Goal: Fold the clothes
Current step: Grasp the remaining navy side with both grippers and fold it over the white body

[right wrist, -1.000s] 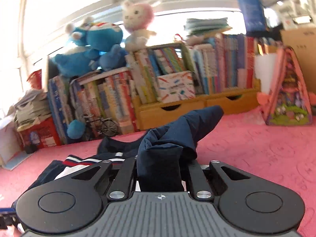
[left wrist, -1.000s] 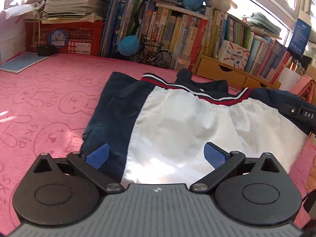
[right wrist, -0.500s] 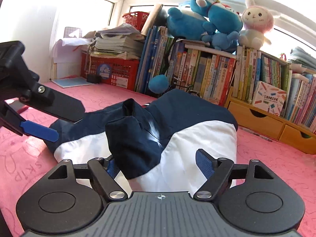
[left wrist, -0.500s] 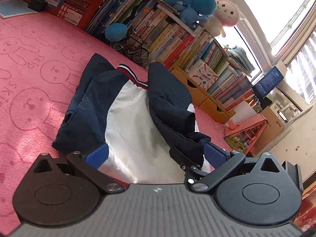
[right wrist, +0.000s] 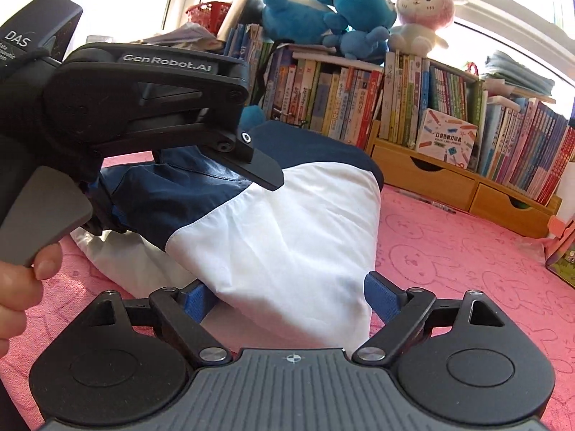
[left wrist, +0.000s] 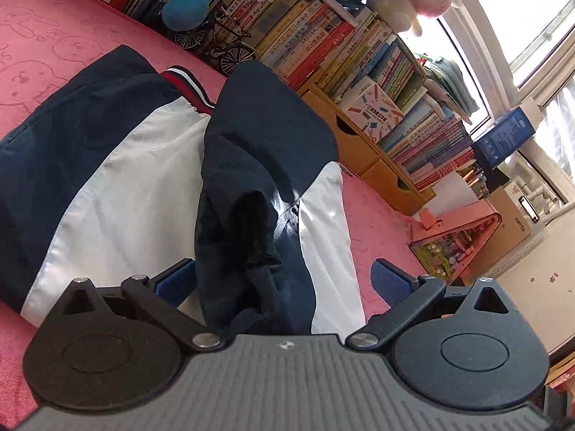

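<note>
A navy and white jacket (left wrist: 118, 194) lies on the pink mat (left wrist: 54, 36), with a red-and-white striped collar (left wrist: 187, 80). Its navy right sleeve (left wrist: 258, 165) is folded across the white body. My left gripper (left wrist: 284, 280) is open, its blue pads on either side of the sleeve's cuff end. My right gripper (right wrist: 293, 296) is open over the jacket's white folded edge (right wrist: 287, 251). The left gripper's body also shows in the right wrist view (right wrist: 107, 115), hovering over the navy sleeve (right wrist: 179, 197).
A low wooden shelf of books (right wrist: 449, 115) with drawers runs along the back, with plush toys (right wrist: 323, 10) on top. A small model bicycle (left wrist: 219, 41) stands by the books. A pink house-shaped toy (left wrist: 456, 240) sits to the right on the mat.
My right gripper carried the navy sleeve across the jacket, opened and let it go. My left gripper swung right and closed in over the sleeve's cuff end.
</note>
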